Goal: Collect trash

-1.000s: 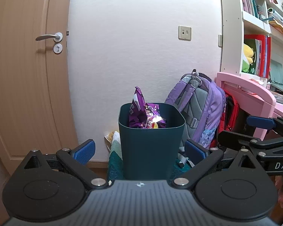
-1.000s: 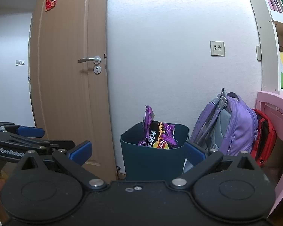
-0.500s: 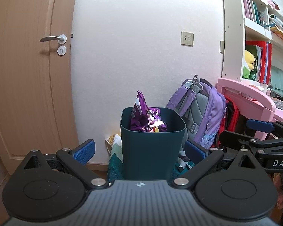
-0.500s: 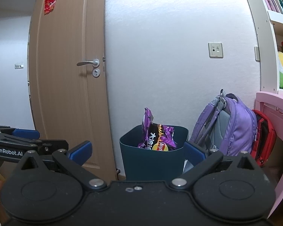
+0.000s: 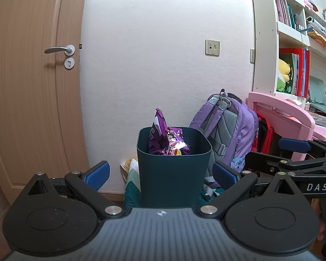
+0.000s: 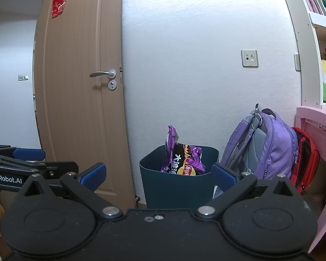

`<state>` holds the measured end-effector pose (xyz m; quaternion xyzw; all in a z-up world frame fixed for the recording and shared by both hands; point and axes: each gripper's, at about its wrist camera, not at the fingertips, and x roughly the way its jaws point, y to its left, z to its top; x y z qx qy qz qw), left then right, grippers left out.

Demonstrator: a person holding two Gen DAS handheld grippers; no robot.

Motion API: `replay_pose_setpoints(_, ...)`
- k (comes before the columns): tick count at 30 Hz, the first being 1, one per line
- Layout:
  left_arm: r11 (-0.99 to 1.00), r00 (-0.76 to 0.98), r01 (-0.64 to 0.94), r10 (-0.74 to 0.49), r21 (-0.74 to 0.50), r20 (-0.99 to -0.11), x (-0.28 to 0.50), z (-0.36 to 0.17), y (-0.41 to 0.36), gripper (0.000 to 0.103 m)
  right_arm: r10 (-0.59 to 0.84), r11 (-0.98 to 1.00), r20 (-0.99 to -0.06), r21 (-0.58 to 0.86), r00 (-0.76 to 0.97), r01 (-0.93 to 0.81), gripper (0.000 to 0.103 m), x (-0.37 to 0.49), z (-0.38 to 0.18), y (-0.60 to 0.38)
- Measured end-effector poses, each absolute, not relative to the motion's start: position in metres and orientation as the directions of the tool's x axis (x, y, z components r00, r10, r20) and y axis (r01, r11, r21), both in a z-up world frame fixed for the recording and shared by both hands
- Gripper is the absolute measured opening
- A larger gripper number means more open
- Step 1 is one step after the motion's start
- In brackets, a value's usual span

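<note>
A: Chip bag (image 5: 166,140), purple and crinkled foil, sits inside the bin (image 5: 173,180), one corner poking up above the rim. Your left gripper (image 5: 160,173) has its jaws spread wide with nothing between them, and so does your right gripper (image 6: 158,174).

B: What do the pads look like?

A: Blue, ribbed fingertips (image 5: 96,174) on black linkages, framing the bin on both sides but well short of it.

B: And the bin itself?

A: Dark teal plastic, smooth, squarish with rounded corners, standing against the white textured wall (image 5: 163,54). Just right of the bin leans a lilac backpack (image 5: 230,130) with grey padding, and past that a red bag (image 6: 306,156) tucked under a pink desk (image 5: 286,113).

B: Anything crowding the bin's base?

A: A quilted cloth (image 5: 131,174) lies at its left foot, and grey straps at its right. Further left of the bin is a wood-grain door (image 6: 80,87) with a silver lever handle (image 6: 103,74). Your right gripper shows from the left camera, level with the bin's rim, clear of it.
</note>
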<state>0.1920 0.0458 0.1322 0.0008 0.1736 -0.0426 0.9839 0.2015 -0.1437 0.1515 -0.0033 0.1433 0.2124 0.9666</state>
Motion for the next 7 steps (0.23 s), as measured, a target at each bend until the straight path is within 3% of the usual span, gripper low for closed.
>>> replay_pose_setpoints(7, 0.996, 0.932, 0.085, -0.084, -0.013, -0.354, 0.1949, 0.1289, 0.0449, 0.101, 0.409, 0.91, -0.283, 0.059, 0.868, -0.41, 0.103, 0.2025, 0.15, -0.1437)
